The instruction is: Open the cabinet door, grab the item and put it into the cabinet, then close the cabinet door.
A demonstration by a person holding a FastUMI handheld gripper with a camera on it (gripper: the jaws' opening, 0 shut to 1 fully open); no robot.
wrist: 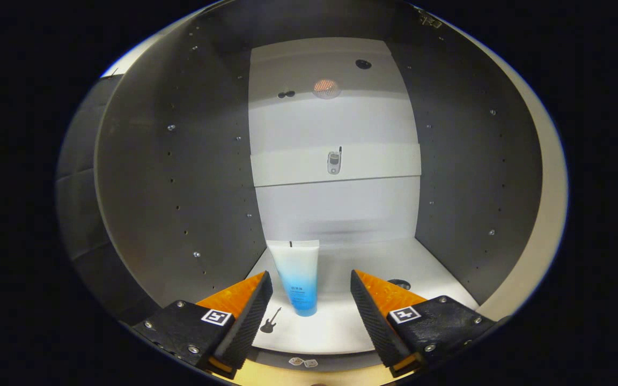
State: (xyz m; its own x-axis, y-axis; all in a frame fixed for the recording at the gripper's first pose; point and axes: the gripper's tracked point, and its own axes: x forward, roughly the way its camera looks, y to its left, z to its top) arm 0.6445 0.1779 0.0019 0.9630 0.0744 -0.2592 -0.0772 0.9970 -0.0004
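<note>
I look straight into the open cabinet point(180, 177), a white box with grey-shaded side walls and a white floor. A white-to-blue tube point(299, 276) stands cap down on the cabinet floor point(336, 321), upright, just ahead of my fingers and nearer the left one. My gripper point(310, 281) is open, with a wide gap between the fingers. Neither finger touches the tube.
A shelf edge point(384, 163) crosses the back of the cabinet at mid height, with a small phone sticker point(333, 162) on it. A guitar sticker point(269, 320) and a dark round mark point(399, 283) lie on the floor. The right front edge point(547, 214) of the cabinet is cream.
</note>
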